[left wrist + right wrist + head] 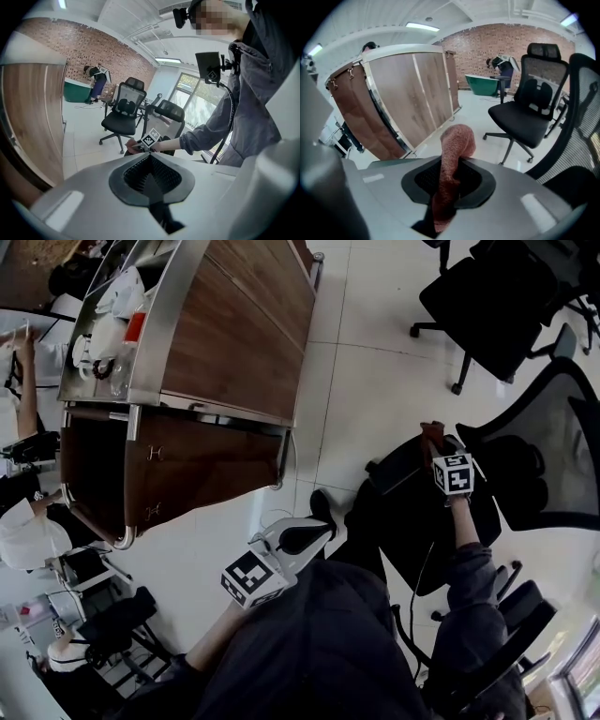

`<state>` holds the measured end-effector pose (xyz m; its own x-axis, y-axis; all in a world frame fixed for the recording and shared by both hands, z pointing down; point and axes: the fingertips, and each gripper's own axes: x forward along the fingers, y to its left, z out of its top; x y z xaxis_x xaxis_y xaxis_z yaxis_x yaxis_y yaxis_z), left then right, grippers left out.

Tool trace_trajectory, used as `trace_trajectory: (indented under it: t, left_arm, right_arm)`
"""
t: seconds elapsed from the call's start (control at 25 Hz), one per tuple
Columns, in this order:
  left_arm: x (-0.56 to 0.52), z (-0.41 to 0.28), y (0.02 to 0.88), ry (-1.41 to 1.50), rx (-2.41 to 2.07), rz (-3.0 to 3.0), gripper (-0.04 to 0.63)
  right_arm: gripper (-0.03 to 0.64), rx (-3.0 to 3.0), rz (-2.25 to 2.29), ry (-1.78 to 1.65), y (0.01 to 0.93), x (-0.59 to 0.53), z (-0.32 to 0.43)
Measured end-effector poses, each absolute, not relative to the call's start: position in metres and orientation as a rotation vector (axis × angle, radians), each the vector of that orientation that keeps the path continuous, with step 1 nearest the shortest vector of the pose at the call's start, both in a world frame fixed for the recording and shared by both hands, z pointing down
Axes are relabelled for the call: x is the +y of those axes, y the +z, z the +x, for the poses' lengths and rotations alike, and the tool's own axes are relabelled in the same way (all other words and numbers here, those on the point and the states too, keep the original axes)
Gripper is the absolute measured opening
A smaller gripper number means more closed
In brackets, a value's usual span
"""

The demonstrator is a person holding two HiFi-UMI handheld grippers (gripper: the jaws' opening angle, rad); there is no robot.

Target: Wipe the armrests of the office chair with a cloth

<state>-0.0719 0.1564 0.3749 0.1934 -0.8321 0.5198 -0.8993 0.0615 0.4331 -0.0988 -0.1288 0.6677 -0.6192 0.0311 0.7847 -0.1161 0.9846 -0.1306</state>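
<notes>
Reddish cloth (pixel 454 145) held at the office chair (pixel 553 456)
Right gripper view: right hand-held gripper (pixel 449 185) clamped on the cloth. Only the head view places it over the mesh-backed chair's seat, right. Left hand-held gripper (pixel 151 159): jaws together, empty.

A wooden cabinet (pixel 234 343) fills the far left, an office chair (pixel 553 465) the right, a second chair (pixel 487 296) far behind it; right gripper (pixel 434 444), cloth (pixel 430 431) between its jaws, over the near chair's armrest (pixel 398 472); left gripper (pixel 317 517) between cabinet and chair
</notes>
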Motion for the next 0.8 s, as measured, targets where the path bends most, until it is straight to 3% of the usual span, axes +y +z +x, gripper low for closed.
trace_trajectory:
  t: [0.28, 0.8]
  left_arm:
    - [0.168, -0.07, 0.383, 0.13, -1.6, 1.748, 0.015]
    - [0.152, -0.046, 0.403, 0.162, -1.444, 1.892, 0.015]
  right_arm:
    - [0.058, -2.263, 0.08, 0.235, 0.662, -0.114, -0.105]
    - [0.058, -2.354, -0.34, 0.366, 0.616, 0.133, -0.06]
